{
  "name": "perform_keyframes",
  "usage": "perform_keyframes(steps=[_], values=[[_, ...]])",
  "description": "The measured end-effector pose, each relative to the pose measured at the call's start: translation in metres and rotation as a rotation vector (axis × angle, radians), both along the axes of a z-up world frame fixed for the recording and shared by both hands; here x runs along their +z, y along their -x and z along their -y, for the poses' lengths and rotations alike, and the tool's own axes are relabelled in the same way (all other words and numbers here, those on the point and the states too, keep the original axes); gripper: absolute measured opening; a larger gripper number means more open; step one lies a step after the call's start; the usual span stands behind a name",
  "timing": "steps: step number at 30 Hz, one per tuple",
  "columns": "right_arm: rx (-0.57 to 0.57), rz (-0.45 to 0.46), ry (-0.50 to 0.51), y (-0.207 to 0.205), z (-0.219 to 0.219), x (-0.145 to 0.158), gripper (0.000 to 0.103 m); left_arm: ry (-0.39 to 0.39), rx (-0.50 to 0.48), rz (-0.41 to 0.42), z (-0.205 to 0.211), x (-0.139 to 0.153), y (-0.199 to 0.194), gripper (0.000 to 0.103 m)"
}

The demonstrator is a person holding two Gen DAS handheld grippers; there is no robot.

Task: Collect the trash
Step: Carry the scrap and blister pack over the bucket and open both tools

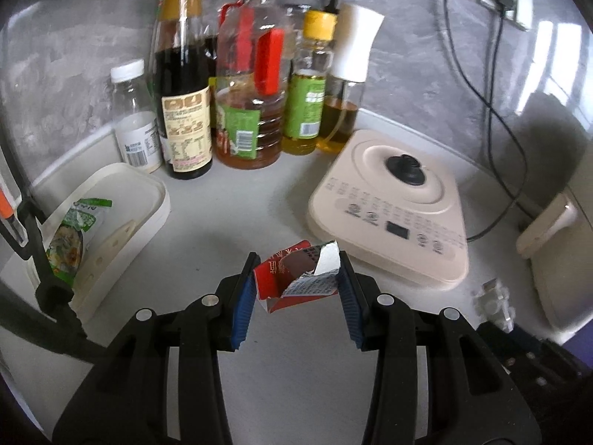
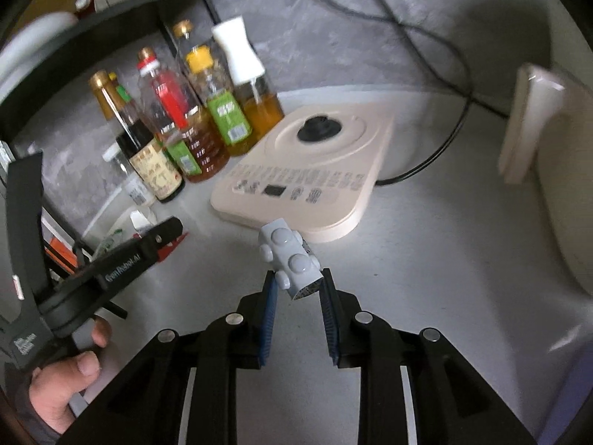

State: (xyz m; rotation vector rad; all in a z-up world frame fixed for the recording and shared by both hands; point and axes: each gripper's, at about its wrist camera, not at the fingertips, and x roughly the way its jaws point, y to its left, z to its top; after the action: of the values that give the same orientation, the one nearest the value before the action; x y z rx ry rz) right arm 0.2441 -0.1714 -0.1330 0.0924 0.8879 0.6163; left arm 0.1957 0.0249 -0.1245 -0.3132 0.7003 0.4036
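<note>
Blue-padded fingers of left gripper closest to lens, jaws drawn in on a torn red carton, crumpled, white inner flap turned up, pinched from both sides. Carton held just in front of the cream induction cooker, near its front-left corner; whether lifted off the grey counter or resting on it, cannot tell. Right gripper likewise closed, narrow, on a small grey studded piece, which pokes forward past the fingertips toward the cooker's front edge; same piece seen pale and blurred to the right of the cooker from the left wrist view. White tray to the left of the cooker, holding a green packet. Row of oil and sauce bottles behind the cooker against the wall. Step in hand, by judgement: both pickups made, carry-off pending. No bin or bag visible in either view, so drop point unknown. Next move calls for keeping both grips firm, lifting clear of the cooker, swinging away from the bottles. Carton thin and crushed; likely to slip if the squeeze eases. Green packet possibly further trash, unconfirmed.
</note>
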Motion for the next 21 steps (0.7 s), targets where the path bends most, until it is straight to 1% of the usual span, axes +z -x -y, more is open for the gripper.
perform_keyframes(steps=[8,13,21], values=[[-0.058,0.068,-0.049,0.026,0.032,0.039,0.023,-0.008,-0.057,0.048,0.025,0.027,0.016,0.042],[-0.073,0.126,-0.086,0.043,0.048,0.07,0.023,-0.017,-0.089,0.087,0.04,0.05,0.026,0.042],[-0.099,0.194,-0.132,0.066,0.075,0.108,0.023,-0.035,-0.158,0.155,0.067,0.087,0.042,0.042]])
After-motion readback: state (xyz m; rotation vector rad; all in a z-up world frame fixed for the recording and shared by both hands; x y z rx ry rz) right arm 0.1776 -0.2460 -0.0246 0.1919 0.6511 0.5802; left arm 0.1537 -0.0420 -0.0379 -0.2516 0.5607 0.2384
